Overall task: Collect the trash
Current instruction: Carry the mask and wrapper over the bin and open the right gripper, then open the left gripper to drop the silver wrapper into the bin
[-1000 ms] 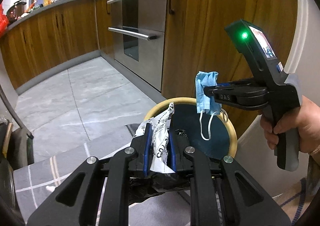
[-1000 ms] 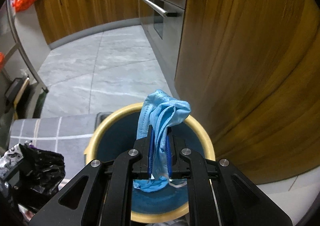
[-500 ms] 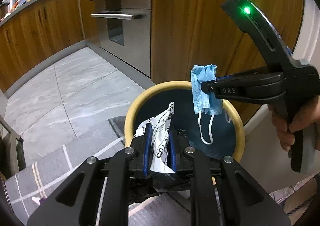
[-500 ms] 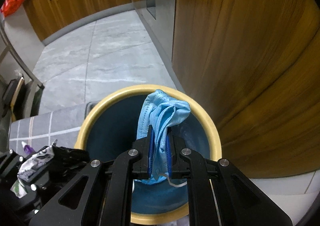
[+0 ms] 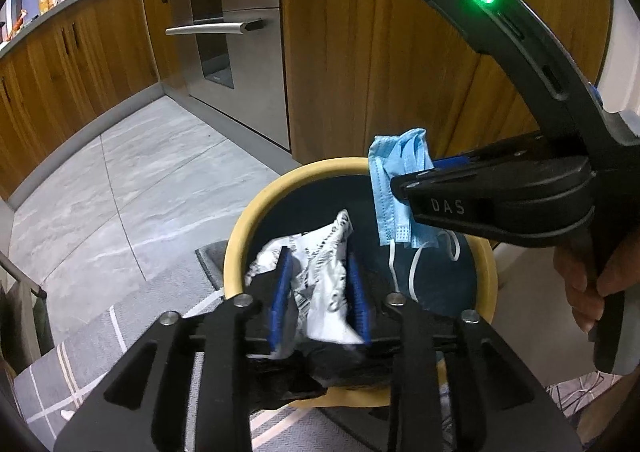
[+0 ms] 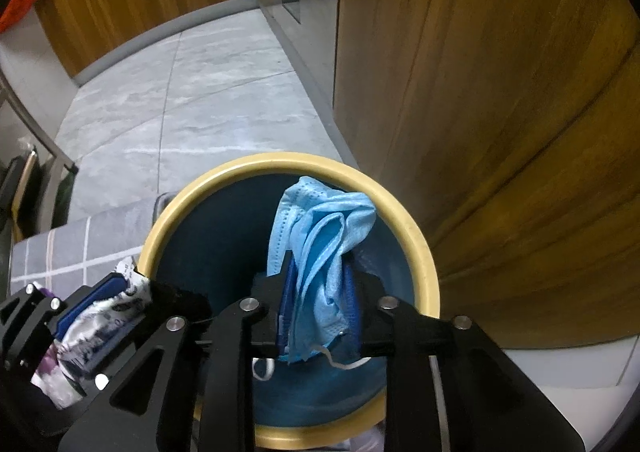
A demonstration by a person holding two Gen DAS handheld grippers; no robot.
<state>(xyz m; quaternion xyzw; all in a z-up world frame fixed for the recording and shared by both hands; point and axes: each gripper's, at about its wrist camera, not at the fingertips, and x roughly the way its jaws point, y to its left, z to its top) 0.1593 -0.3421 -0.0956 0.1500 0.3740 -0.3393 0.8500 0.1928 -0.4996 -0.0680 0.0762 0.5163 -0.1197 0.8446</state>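
Note:
A round bin with a yellow rim (image 5: 256,220) and dark blue inside stands on the floor against a wooden cabinet. My left gripper (image 5: 318,284) hangs over its near edge. Its jaws are opening, and a crumpled white printed wrapper (image 5: 324,272) sits loose between the blue pads, with black plastic (image 5: 320,368) bunched under them. My right gripper (image 6: 318,292) points down into the bin (image 6: 416,236). Its jaws are opening too, and a light blue face mask (image 6: 320,236) stands slack between the pads, its ear loops dangling. The left gripper (image 6: 120,292) shows at the lower left.
A tall wooden cabinet (image 6: 500,92) rises right behind the bin. A steel oven (image 5: 224,36) with bar handles stands further left. Grey floor tiles (image 5: 140,180) stretch beyond, and a grey rug with white lines (image 5: 80,356) lies beside the bin. A hand (image 5: 592,284) holds the right gripper.
Both grippers have come lower and closer over the bin. Both pairs of jaws have spread apart, so the wrapper and the mask are no longer pinched.

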